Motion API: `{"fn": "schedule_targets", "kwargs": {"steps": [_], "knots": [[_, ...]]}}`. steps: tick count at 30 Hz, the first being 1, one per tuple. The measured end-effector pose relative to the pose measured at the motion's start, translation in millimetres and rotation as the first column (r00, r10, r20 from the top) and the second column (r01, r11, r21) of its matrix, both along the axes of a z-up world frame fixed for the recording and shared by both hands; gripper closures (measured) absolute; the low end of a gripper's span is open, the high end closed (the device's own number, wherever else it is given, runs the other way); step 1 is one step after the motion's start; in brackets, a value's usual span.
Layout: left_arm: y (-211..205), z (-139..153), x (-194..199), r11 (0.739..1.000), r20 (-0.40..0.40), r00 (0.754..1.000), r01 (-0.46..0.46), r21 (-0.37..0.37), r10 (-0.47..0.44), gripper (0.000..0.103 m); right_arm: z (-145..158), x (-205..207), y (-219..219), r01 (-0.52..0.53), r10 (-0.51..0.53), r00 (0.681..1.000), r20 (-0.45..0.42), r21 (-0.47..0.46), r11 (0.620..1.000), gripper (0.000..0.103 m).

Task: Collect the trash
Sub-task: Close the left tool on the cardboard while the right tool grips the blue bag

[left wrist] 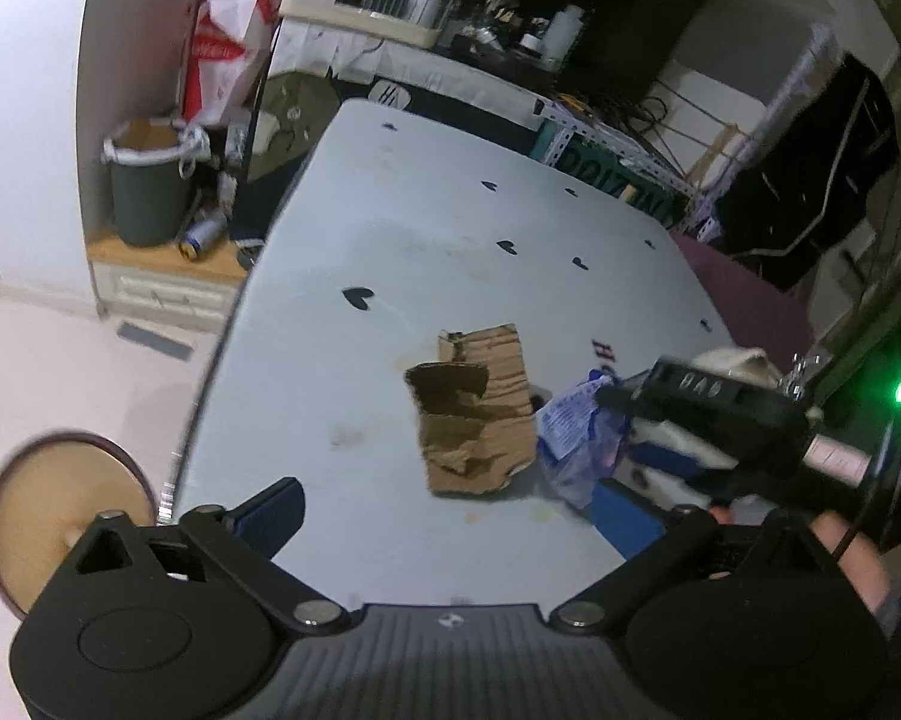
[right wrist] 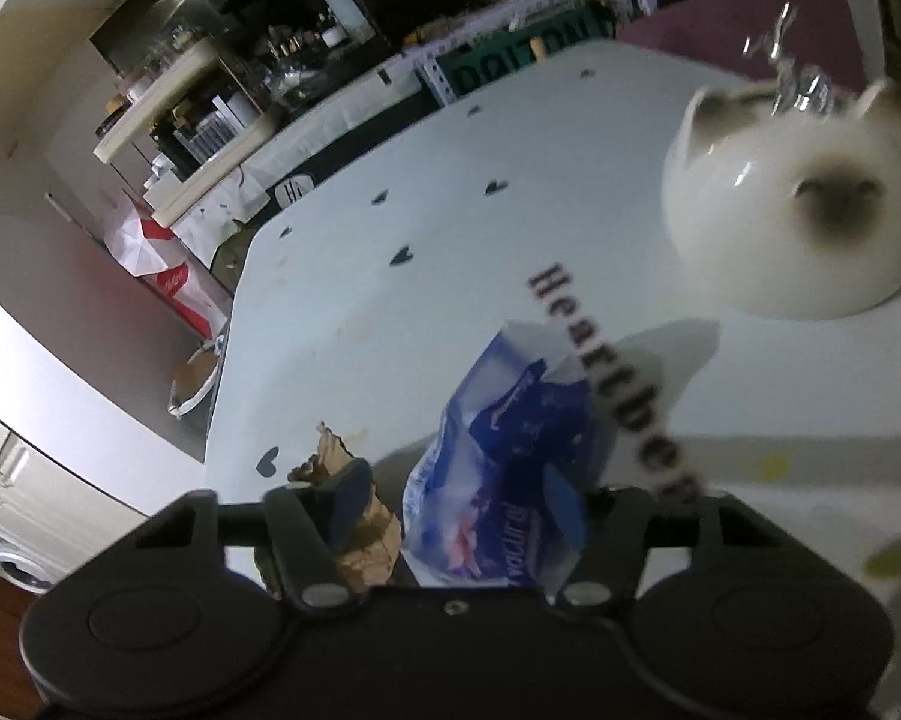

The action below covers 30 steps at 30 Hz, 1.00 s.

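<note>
A torn brown cardboard piece (left wrist: 474,414) stands on the white table (left wrist: 390,228). Right of it lies a crumpled blue-and-white plastic wrapper (left wrist: 570,438). My left gripper (left wrist: 450,510) is open and empty, near the table's front edge, short of the cardboard. My right gripper (right wrist: 480,516) shows in the left wrist view (left wrist: 720,414) above the wrapper. In the right wrist view the wrapper (right wrist: 504,462) sits between the open blue fingers (right wrist: 348,498), and the cardboard (right wrist: 354,522) lies just left of it. Whether the pads touch the wrapper I cannot tell.
A white cat-shaped bowl (right wrist: 792,204) sits on the table at the right. A dark bin (left wrist: 147,180) with a white liner stands on the floor at the far left, with a can (left wrist: 201,234) beside it. A round stool (left wrist: 60,516) stands at the left.
</note>
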<state>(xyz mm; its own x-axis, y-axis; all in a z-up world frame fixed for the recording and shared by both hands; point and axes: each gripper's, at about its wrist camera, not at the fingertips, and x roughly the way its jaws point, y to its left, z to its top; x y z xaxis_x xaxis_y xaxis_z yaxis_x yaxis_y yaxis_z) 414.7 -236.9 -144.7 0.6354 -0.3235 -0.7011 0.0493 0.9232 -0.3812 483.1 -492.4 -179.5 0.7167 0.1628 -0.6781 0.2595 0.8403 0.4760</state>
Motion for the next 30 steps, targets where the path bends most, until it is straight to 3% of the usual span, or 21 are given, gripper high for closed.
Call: {"fn": "schedule_targets", "kwargs": {"steps": [2,8,15,21,30], "knots": [[-3,-7,8,1.000,-0.014,1.000,-0.010,-0.023,0.010,0.006,-6,1,-2,-0.011,0.011,1.000,-0.011,0.007,1.000,0.073],[-16,-23,34,1.000,-0.003,1.000,0.006,-0.013,-0.006,0.006,-8,-19,-15,-0.052,0.051,0.999,0.015,0.015,0.999,0.085],[-51,-39,58,0.990,0.041,0.995,0.085,0.116,-0.090,0.006,-4,-58,-28,-0.084,0.084,0.996,0.008,0.001,0.996,0.087],[-90,-59,63,0.945,0.071,0.982,0.150,0.291,-0.178,0.006,3,-90,-31,-0.120,0.120,0.993,-0.008,-0.047,0.992,0.088],[-103,-75,81,0.933,0.092,0.994,0.025,0.358,-0.062,0.006,12,-133,-31,-0.304,0.303,0.953,-0.026,-0.040,0.952,0.088]]}}
